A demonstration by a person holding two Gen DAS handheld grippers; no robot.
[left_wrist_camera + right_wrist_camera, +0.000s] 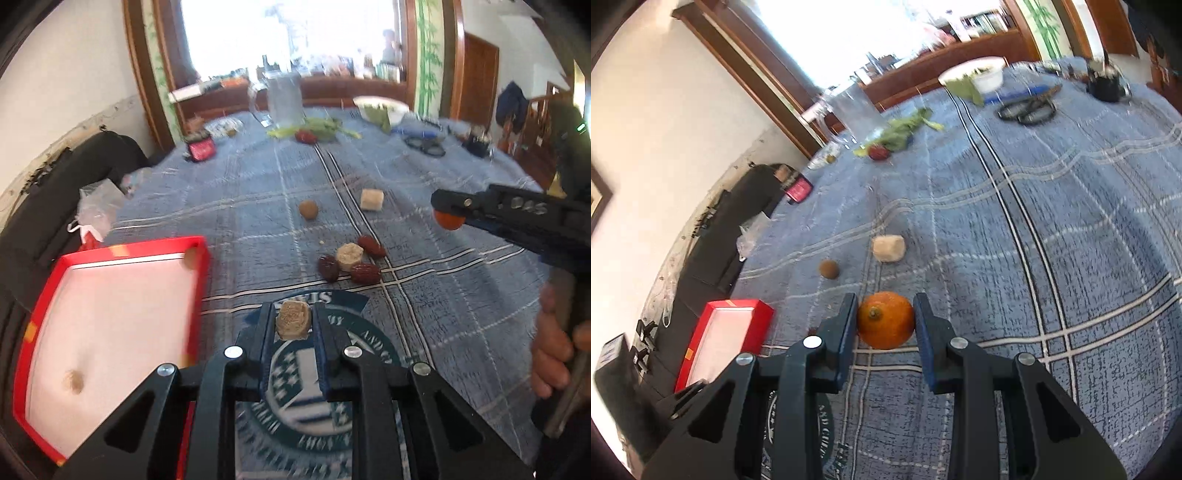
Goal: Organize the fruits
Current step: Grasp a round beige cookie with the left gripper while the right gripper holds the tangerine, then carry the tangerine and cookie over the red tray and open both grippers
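My left gripper (293,319) is shut on a tan round cake-like piece (293,318), held above the blue cloth just right of the red tray (110,254). The tray holds two small brown round fruits (73,380), (191,258). My right gripper (885,319) is shut on a small orange (885,320); it also shows in the left wrist view (448,218) at the right. On the cloth lie three red dates (365,273) around another tan piece (349,256), a brown round fruit (308,209) and a pale cube (372,199).
At the far end stand a glass jug (284,98), green leaves with a red fruit (306,136), a white bowl (380,107), scissors (424,144) and a pink packet (201,149). A dark sofa (48,206) runs along the left table edge.
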